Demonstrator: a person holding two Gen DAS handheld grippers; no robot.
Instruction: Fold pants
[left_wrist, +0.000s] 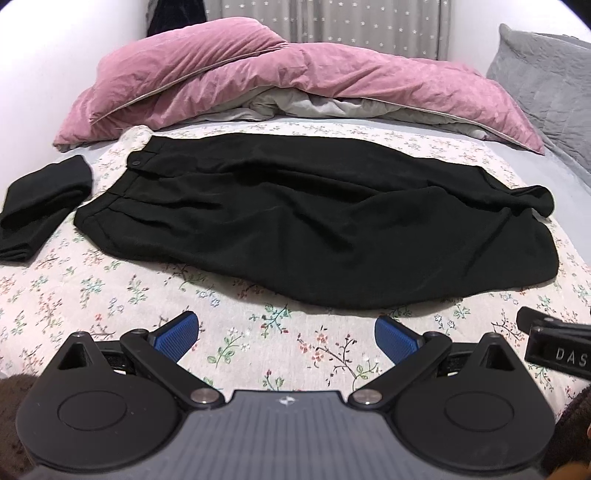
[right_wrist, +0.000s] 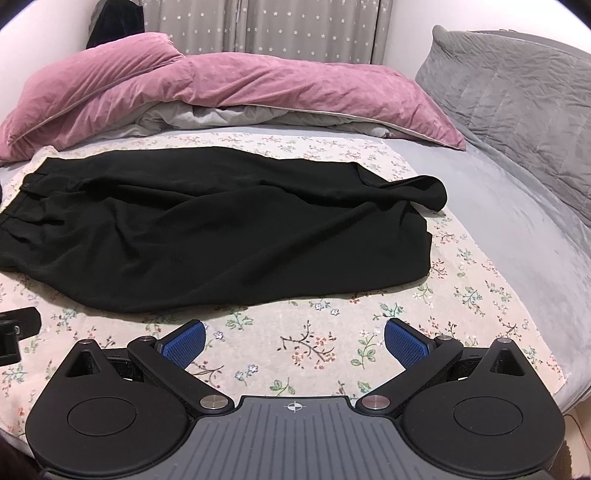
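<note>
Far ahead and to the left of the left hand-held gripper (left_wrist: 286, 338) lies a small folded black garment (left_wrist: 44, 206) on the floral-print cotton sheet (left_wrist: 110, 295) of the bed; its left end is cut off by the frame edge, so what it is cannot be told. Directly ahead of this hand-held gripper, well apart from its blue ribbed pads (left_wrist: 177, 338), the black fabric pants (left_wrist: 295, 221) lie flat across the sheet, waistband with one button to the left, leg hems to the right, where the upper leg end is bunched and turned over. Both hand-held grippers are released, jaws spread wide, grasping nothing and hovering over bare sheet. Nothing lies between either one and the near edge of the pants. The right hand-held gripper (right_wrist: 293, 341) sits just beside the left; part of its black body shows at the right edge of the left wrist view, lettering cut off. Beyond the pants a crumpled pink velvet duvet (right_wrist: 221, 88) with pale grey lining is heaped. Ahead and to the right, a grey quilted pillow (right_wrist: 517, 92) leans up, partly out of frame. A star-patterned grey curtain (right_wrist: 277, 26) hangs behind.
</note>
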